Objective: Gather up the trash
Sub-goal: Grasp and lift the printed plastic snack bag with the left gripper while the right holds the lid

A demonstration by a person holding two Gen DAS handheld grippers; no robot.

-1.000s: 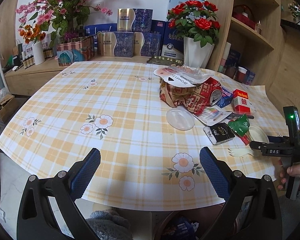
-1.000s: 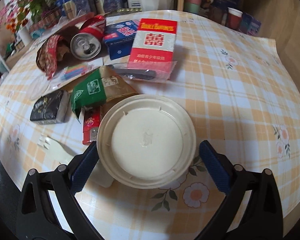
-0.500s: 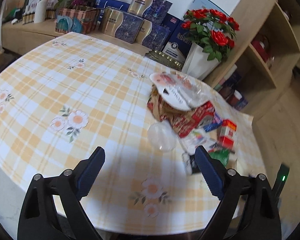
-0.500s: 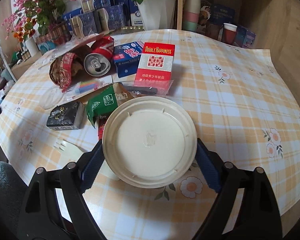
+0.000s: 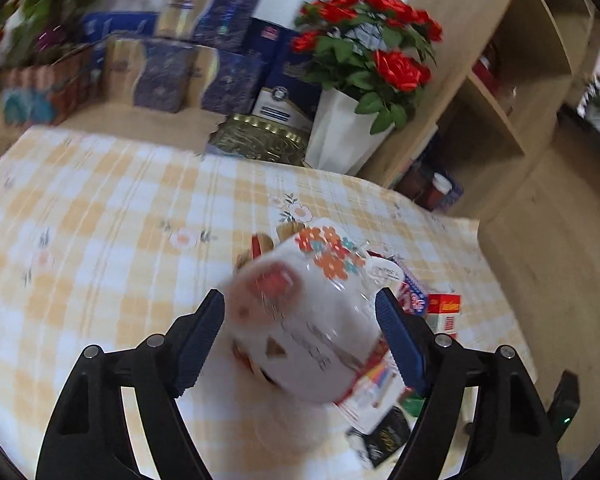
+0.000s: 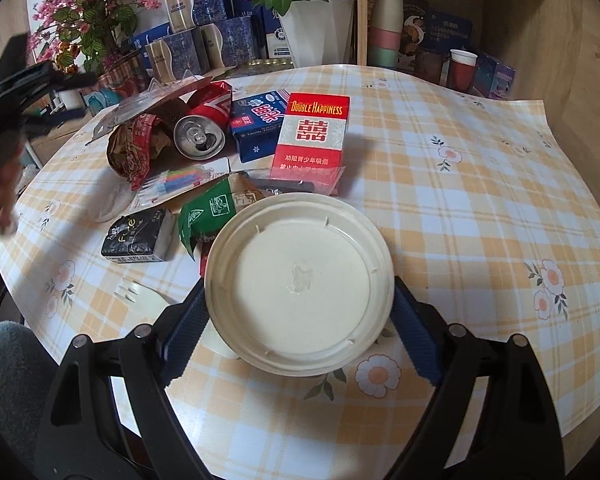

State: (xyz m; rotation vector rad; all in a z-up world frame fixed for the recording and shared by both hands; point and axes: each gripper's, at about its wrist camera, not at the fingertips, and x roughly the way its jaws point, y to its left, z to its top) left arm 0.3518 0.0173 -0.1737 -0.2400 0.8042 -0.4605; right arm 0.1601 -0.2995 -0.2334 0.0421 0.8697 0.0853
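- Trash heap [image 6: 204, 152] sits on checked tablecloth [image 6: 460, 184], left of centre: brown bag, can [image 6: 199, 137], blue box, red carton [image 6: 314, 136], green wrapper [image 6: 210, 210], black pack [image 6: 138, 236].
- Lid [image 6: 299, 282], cream, round, between right gripper [image 6: 299, 320] pads; both pads meet its rim, jaws wide.
- Blister pack [image 5: 300, 320], white and clear, blurred, atop bag, between left gripper [image 5: 300, 336] pads; jaws closing, contact unclear.
- Fork [image 6: 140, 298] just left of lid.
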